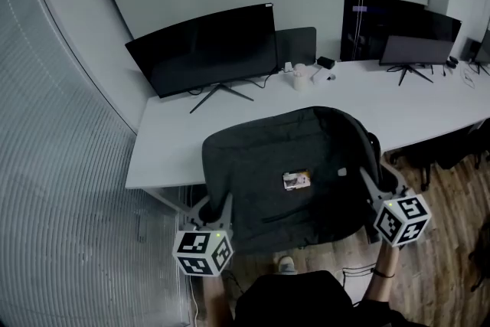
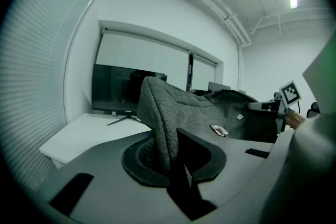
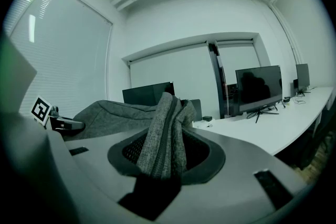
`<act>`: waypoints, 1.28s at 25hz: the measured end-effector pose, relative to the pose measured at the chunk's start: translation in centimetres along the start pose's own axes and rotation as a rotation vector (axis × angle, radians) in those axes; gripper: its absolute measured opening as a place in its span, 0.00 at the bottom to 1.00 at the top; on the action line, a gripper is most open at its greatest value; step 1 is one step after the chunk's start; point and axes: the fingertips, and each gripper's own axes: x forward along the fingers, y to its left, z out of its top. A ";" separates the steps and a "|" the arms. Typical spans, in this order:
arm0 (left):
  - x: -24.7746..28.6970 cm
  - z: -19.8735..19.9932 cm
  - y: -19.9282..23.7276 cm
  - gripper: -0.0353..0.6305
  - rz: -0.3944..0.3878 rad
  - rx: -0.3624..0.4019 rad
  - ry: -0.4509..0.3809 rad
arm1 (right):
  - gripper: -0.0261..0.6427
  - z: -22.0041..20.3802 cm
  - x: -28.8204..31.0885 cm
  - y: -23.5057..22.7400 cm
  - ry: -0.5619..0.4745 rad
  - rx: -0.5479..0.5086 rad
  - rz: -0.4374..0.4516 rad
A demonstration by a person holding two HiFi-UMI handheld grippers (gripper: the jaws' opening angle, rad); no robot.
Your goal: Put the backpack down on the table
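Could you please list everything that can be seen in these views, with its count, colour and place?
dark grey fabric backpack: one, dark grey, held up flat over the table's near edge
small label: one, pale, on the backpack's top face
long white table: one, white, along the wall
flat black monitors: at least three, black, in a row on the table
small white items: too small to tell apart, white, beside the big monitor
window blinds: pale grey, along the left
wooden floor: brown, lower right
left gripper: one, grey, shut on the backpack's left edge
right gripper: one, grey, shut on its right edge
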 end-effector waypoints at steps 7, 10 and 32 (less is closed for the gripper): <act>3.3 1.4 1.5 0.14 -0.041 0.013 -0.011 | 0.25 1.0 2.0 -0.5 -0.023 0.006 -0.040; 4.2 1.9 1.6 0.14 -0.063 0.014 -0.010 | 0.25 1.4 2.1 -0.9 -0.030 0.014 -0.056; 12.6 5.3 4.3 0.14 -0.049 0.007 -0.035 | 0.25 4.6 10.5 -4.6 -0.060 0.014 -0.045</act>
